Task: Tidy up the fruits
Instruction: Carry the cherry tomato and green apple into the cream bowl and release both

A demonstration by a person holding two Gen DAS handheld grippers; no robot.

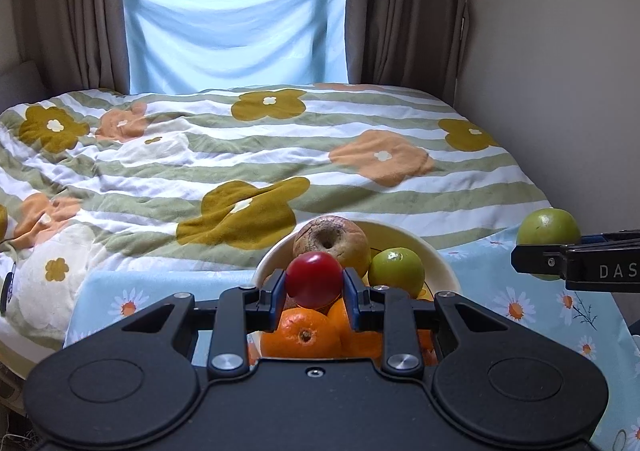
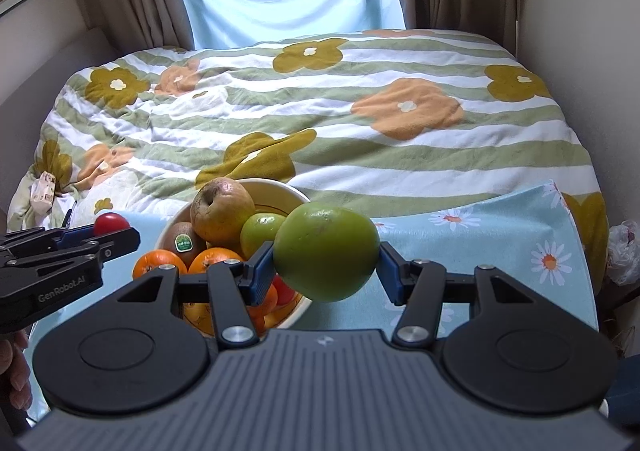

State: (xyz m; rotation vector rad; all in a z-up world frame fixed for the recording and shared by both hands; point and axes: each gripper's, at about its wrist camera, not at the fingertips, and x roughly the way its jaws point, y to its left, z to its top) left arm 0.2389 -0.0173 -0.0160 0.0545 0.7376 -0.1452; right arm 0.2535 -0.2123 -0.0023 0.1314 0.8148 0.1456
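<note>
My left gripper [image 1: 315, 285] is shut on a small red fruit [image 1: 315, 278], held above the cream bowl [image 1: 442, 261]. The same red fruit [image 2: 112, 223] shows at the left of the right wrist view, left of the bowl [image 2: 298, 191]. My right gripper [image 2: 326, 257] is shut on a large green fruit [image 2: 326, 251], raised just right of the bowl; the green fruit [image 1: 548, 229] also appears at the right edge of the left wrist view. The bowl holds a brownish apple [image 2: 222, 211], a small green fruit [image 2: 260, 233], a kiwi [image 2: 182, 237] and several oranges [image 1: 304, 333].
The bowl stands on a light blue daisy-print cloth [image 2: 500, 235] over a small table. Behind it lies a bed with a striped floral quilt [image 1: 280, 155]. Curtains and a window are beyond, a wall at right. A person's fingers [image 2: 16, 375] show at lower left.
</note>
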